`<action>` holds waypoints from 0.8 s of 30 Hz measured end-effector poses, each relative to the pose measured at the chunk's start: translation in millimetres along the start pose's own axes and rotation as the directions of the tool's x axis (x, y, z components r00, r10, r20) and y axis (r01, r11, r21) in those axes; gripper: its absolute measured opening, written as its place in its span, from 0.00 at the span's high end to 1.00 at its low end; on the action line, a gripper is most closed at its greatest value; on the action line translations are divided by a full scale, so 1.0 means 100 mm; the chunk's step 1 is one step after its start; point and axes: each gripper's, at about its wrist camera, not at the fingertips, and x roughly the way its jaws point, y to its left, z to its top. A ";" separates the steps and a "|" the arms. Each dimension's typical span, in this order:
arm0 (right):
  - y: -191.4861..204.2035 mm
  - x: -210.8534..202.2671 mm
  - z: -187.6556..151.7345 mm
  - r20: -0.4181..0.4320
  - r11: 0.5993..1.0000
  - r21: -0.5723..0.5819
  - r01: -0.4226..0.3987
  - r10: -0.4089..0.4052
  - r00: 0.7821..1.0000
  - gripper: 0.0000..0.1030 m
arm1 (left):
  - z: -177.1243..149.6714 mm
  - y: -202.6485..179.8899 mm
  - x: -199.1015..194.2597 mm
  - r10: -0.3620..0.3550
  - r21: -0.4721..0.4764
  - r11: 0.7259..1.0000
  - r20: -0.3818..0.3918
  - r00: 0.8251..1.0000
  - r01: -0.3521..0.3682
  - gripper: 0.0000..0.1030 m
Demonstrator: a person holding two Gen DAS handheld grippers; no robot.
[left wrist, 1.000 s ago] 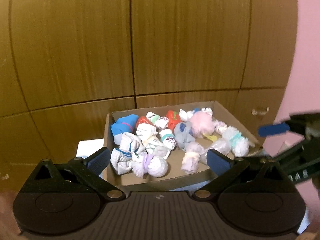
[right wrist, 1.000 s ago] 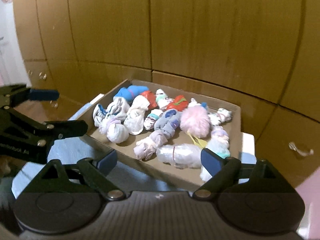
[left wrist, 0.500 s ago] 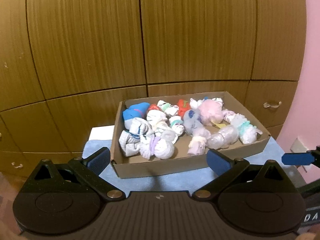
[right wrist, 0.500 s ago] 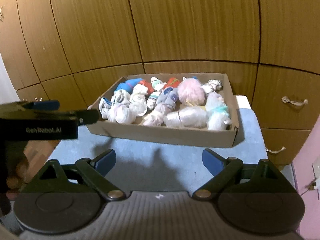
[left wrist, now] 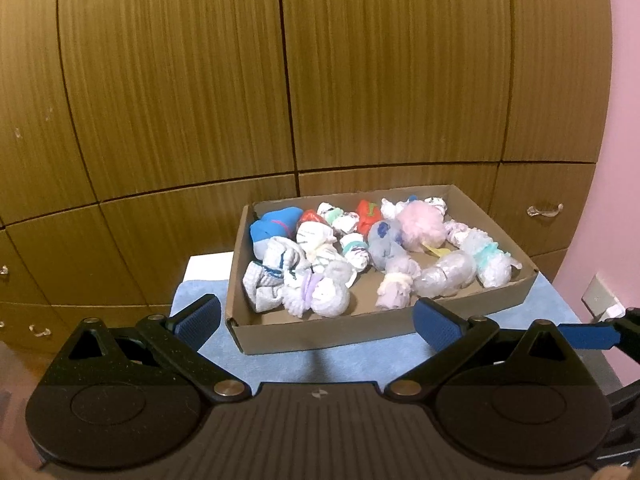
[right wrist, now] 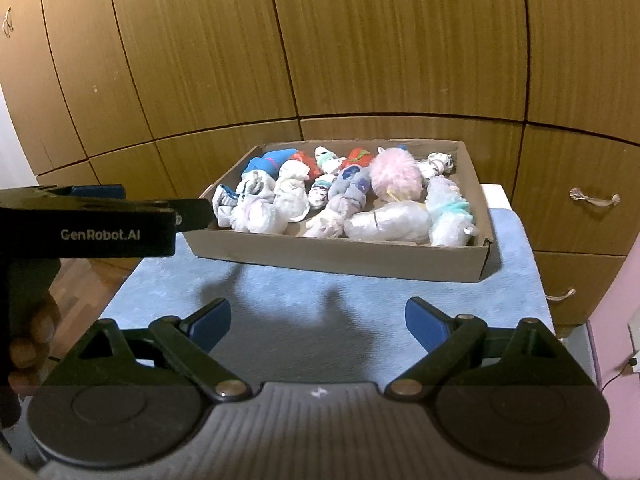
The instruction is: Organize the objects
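A shallow cardboard box (left wrist: 360,330) (right wrist: 340,254) stands on a blue cloth (left wrist: 340,360) (right wrist: 320,304) and holds several rolled sock bundles, among them a fluffy pink one (left wrist: 424,224) (right wrist: 396,174), a blue one (left wrist: 274,228) (right wrist: 268,162) and a red one (left wrist: 368,214). My left gripper (left wrist: 316,318) is open and empty, in front of the box. My right gripper (right wrist: 318,318) is open and empty, above the cloth before the box. The left gripper also shows side-on at the left of the right wrist view (right wrist: 100,220).
Brown wooden cabinet doors and drawers (left wrist: 280,80) (right wrist: 360,40) rise right behind the box. Drawer handles (right wrist: 594,198) sit at the right. A pink wall (left wrist: 624,160) with a socket (left wrist: 600,300) is at the right. Wooden floor (right wrist: 88,284) lies at the left.
Both grippers have drawn back from the box and away from it; the box now looks smaller and the blue cloth shows in front. Both stay open and empty.
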 end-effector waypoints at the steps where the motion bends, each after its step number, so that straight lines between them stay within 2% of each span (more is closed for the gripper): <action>1: 0.01 0.00 0.00 0.001 1.000 -0.002 0.001 -0.001 1.000 0.10 | 0.00 0.00 -0.01 0.001 0.000 1.000 0.003 1.000 -0.001 0.00; 12: 0.02 0.03 0.04 0.005 1.000 -0.004 -0.013 0.013 1.000 0.09 | 0.06 0.00 -0.01 0.002 0.003 1.000 0.018 1.000 -0.002 0.00; 24: 0.07 0.11 0.05 -0.001 0.999 -0.012 -0.037 0.037 0.999 0.09 | 0.12 0.01 0.01 -0.035 0.004 0.999 0.046 0.998 0.035 0.00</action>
